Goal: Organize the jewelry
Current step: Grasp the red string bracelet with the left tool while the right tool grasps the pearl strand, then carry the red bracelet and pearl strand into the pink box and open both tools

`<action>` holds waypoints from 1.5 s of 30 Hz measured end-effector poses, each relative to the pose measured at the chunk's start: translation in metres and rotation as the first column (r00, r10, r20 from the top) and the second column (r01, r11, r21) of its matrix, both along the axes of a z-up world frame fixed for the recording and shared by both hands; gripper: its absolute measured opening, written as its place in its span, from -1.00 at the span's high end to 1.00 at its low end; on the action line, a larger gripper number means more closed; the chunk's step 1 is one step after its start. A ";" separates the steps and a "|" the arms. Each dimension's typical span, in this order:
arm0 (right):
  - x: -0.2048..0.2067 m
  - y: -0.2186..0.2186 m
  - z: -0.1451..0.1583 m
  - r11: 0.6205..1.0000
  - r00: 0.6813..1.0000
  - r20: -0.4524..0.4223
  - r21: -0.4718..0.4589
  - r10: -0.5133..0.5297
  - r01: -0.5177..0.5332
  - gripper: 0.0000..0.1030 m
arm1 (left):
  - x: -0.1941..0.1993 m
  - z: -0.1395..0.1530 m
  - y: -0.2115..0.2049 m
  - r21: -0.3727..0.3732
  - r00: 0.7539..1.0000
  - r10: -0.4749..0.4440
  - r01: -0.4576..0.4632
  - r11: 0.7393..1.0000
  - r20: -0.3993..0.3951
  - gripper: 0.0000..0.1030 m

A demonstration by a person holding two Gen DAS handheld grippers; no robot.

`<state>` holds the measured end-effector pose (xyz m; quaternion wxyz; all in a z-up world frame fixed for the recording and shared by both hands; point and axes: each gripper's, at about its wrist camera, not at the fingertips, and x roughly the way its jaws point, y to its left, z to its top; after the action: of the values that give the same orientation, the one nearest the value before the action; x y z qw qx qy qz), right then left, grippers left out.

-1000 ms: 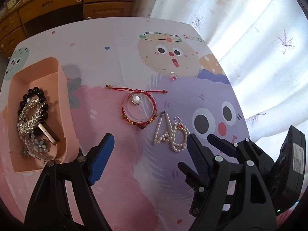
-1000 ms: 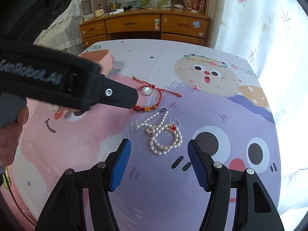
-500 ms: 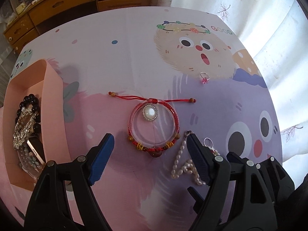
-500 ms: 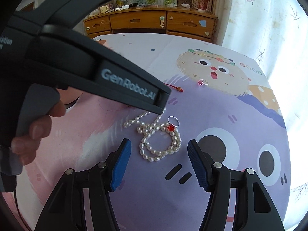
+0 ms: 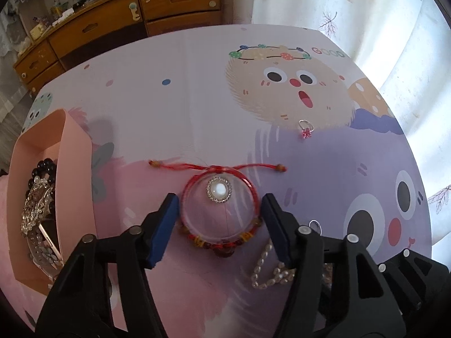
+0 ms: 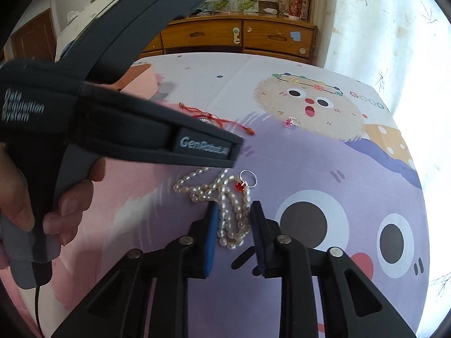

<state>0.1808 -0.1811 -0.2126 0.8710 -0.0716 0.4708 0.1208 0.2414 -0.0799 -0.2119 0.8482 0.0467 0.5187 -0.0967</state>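
Note:
A red cord bracelet [image 5: 220, 214] with a clear bangle and a white jewelled stone [image 5: 219, 189] lies on the cartoon tablecloth. My left gripper [image 5: 220, 219] is open, its blue pads on either side of the bracelet. A pearl necklace [image 6: 225, 200] with a red-stone ring [image 6: 244, 182] lies to the right; it also shows in the left wrist view [image 5: 270, 270]. My right gripper [image 6: 233, 225] has its pads narrowed around the pearl loop, close on both sides. A pink-stone ring [image 5: 305, 129] lies farther back.
A pink box [image 5: 76, 152] at the left holds a black bead bracelet [image 5: 42, 169], a silver brooch and a watch. A wooden dresser [image 5: 126, 19] stands beyond the table. A white curtain [image 5: 366, 28] hangs at the right. The left gripper's body [image 6: 112, 124] crosses the right wrist view.
My left gripper has moved forward and lower so its pads now flank the red bracelet. My right gripper has closed in from wide open around the pearl necklace.

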 end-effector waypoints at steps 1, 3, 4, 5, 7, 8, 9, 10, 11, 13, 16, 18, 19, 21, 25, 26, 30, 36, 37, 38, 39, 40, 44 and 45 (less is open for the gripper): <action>0.001 -0.002 0.000 1.000 1.000 -0.003 0.011 0.003 -0.003 0.68 | 0.000 0.000 -0.001 -0.007 1.000 -0.012 0.012 1.000 0.001 -0.09; 0.004 -0.002 -0.001 1.000 1.000 -0.009 0.019 0.008 -0.008 0.76 | -0.002 0.001 -0.001 -0.008 1.000 -0.017 0.017 1.000 0.006 -0.08; 0.005 -0.002 0.000 1.000 1.000 -0.012 0.020 0.014 -0.014 0.79 | -0.002 0.001 -0.001 -0.009 1.000 -0.018 0.018 1.000 0.010 -0.07; 0.007 -0.002 0.000 0.999 1.000 -0.018 0.025 0.021 -0.021 0.80 | -0.002 0.001 -0.001 -0.009 1.000 -0.019 0.019 1.000 0.013 -0.07; 0.003 -0.005 0.001 0.999 0.999 -0.029 0.042 0.022 -0.020 0.80 | -0.003 0.001 -0.001 -0.007 1.000 -0.018 0.018 1.000 0.018 -0.06; 0.005 -0.006 0.002 0.999 0.999 -0.032 0.050 0.023 -0.021 0.82 | -0.004 0.001 -0.002 -0.002 1.000 -0.017 0.017 1.000 0.020 -0.06; 0.004 -0.005 0.003 0.998 0.999 -0.034 0.054 0.023 -0.021 0.82 | -0.005 0.002 -0.002 0.002 1.000 -0.016 0.016 1.000 0.023 -0.06; 0.005 -0.005 0.004 0.998 0.999 -0.033 0.055 0.019 -0.018 0.82 | -0.006 0.003 -0.002 0.004 0.999 -0.019 0.019 1.000 0.028 -0.06; 0.005 -0.005 0.005 0.998 0.999 -0.032 0.059 0.015 -0.013 0.82 | -0.007 0.006 -0.002 0.003 0.999 -0.023 0.023 1.000 0.036 -0.06; 0.004 -0.006 0.007 0.997 0.999 -0.036 0.073 0.003 0.000 0.82 | -0.009 0.011 -0.002 0.005 0.998 -0.033 0.033 0.999 0.048 -0.06; 0.003 -0.008 0.013 0.996 0.999 -0.036 0.092 -0.014 0.017 0.82 | -0.013 0.022 0.000 0.008 0.997 -0.041 0.040 0.999 0.068 -0.06; 0.000 -0.008 0.018 0.996 0.999 -0.031 0.090 -0.017 0.020 0.82 | -0.016 0.030 0.003 -0.007 0.996 -0.040 0.041 0.999 0.073 -0.06; -0.001 -0.008 0.020 0.996 0.999 -0.030 0.088 -0.015 0.018 0.82 | -0.017 0.034 0.005 -0.017 0.997 -0.040 0.041 0.999 0.074 -0.06; -0.006 -0.007 0.027 0.996 1.000 -0.024 0.085 -0.013 0.015 0.82 | -0.019 0.043 0.009 -0.030 0.996 -0.035 0.037 0.999 0.076 -0.06; -0.011 -0.002 0.045 0.997 1.000 0.006 0.077 -0.006 0.005 0.82 | -0.027 0.062 0.020 -0.031 0.995 -0.031 0.034 0.999 0.098 -0.06; -0.012 -0.001 0.051 0.997 1.000 0.014 0.077 -0.006 0.005 0.82 | -0.029 0.066 0.024 -0.035 0.994 -0.028 0.032 0.999 0.103 -0.06; -0.015 0.004 0.074 0.997 0.999 0.046 0.083 -0.001 -0.003 0.82 | -0.037 0.086 0.042 -0.054 0.992 -0.008 0.015 0.998 0.124 -0.06; -0.022 0.023 0.110 0.998 0.995 0.095 0.061 0.023 -0.029 0.82 | -0.050 0.116 0.075 -0.059 0.986 0.013 -0.003 0.998 0.169 -0.06; -0.023 0.027 0.117 0.998 0.994 0.107 0.060 0.030 -0.037 0.82 | -0.052 0.121 0.081 -0.055 0.986 0.013 -0.003 0.998 0.167 -0.06; -0.025 0.032 0.124 0.997 0.992 0.117 0.062 0.041 -0.049 0.82 | -0.052 0.123 0.085 -0.052 0.986 0.015 -0.006 0.999 0.167 -0.06; -0.027 0.037 0.130 0.997 0.991 0.121 0.061 0.048 -0.056 0.82 | -0.053 0.127 0.091 -0.048 0.986 0.019 -0.011 0.999 0.165 -0.06; -0.029 0.043 0.138 0.996 0.991 0.125 0.060 0.058 -0.066 0.82 | -0.055 0.130 0.097 -0.047 0.986 0.022 -0.014 0.999 0.164 -0.06; -0.033 0.065 0.166 0.994 0.986 0.143 0.055 0.083 -0.092 0.82 | -0.063 0.139 0.122 -0.045 0.986 0.034 -0.027 0.999 0.163 -0.06; -0.033 0.071 0.174 0.994 0.985 0.152 0.059 0.083 -0.093 0.82 | -0.066 0.141 0.130 -0.047 0.985 0.040 -0.032 0.998 0.166 -0.06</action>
<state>0.1481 -0.1105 -0.0389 0.8996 -0.0722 0.3962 0.1690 0.1757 0.0501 -0.0704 0.8911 0.0266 0.4443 -0.0885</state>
